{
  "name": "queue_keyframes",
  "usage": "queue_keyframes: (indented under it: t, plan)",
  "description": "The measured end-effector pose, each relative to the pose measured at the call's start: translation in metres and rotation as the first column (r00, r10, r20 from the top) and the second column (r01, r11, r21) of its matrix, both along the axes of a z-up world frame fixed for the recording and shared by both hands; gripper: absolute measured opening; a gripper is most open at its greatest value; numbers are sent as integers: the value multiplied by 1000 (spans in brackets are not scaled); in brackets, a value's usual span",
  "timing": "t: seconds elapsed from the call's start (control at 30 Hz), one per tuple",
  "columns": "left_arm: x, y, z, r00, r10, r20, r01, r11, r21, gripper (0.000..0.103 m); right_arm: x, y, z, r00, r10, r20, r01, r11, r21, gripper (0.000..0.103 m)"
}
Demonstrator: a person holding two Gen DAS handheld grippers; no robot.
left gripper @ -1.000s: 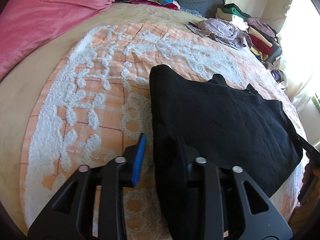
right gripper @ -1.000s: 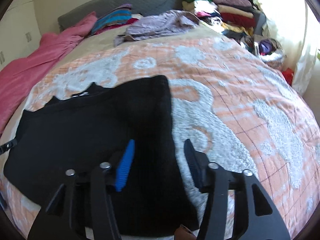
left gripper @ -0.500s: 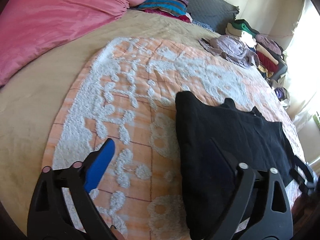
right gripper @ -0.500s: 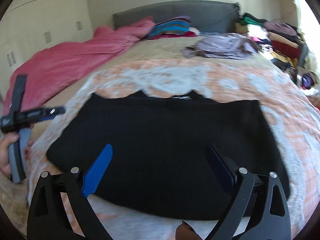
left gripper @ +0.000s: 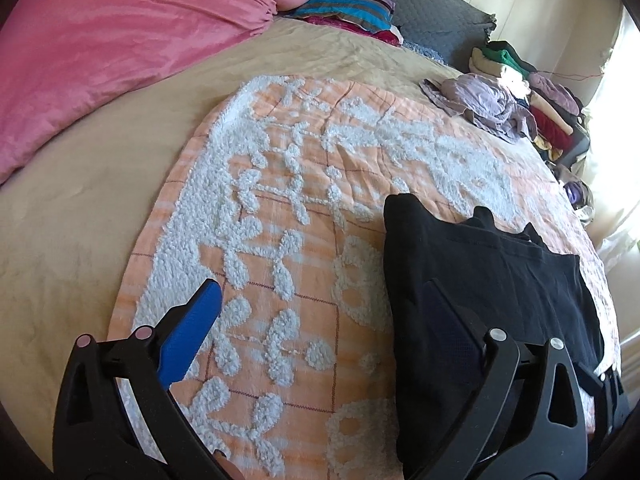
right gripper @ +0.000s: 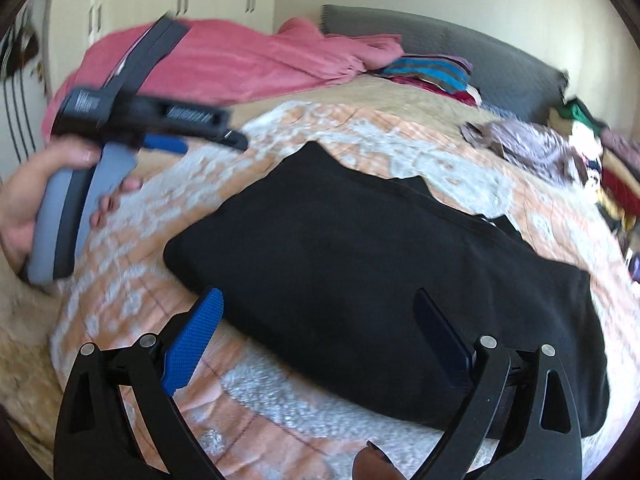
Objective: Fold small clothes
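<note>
A black garment lies folded flat on the orange and white tufted bedspread. My left gripper is open just off its left edge; the blue pad is over the bedspread and the other finger hangs above the cloth, gripping nothing. In the right wrist view the black garment fills the middle. My right gripper stands wide open over its near edge, with nothing between the fingers. The left gripper, held by a hand, hovers to the garment's left.
A pink duvet covers the bed's far left. Striped cloth lies against the grey headboard. A crumpled lilac garment and a stack of clothes sit at the far right. White wardrobe doors stand behind.
Both grippers have opened wide and let go of the black garment. The left one drew back to the left; the right one swung round and rolled to face the garment's near edge.
</note>
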State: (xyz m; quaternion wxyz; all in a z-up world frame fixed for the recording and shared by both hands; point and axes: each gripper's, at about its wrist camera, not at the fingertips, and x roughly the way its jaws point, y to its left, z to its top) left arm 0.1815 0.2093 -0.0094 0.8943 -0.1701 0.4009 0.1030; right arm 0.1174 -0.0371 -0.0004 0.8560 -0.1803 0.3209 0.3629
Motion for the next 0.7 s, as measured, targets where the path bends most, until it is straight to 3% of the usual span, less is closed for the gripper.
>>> queue_keyframes:
  t: [0.33,0.7]
  plan:
    - [11,-4,-2,1000,-22,-5,22,1000,-2,93,-15,36,-31,994,59,93,-40,979,-198,95]
    - [38,-19,-14,997,-65,-44,64,998,-17,93,2,67,-50,980,64,187,-6,954,-299,96]
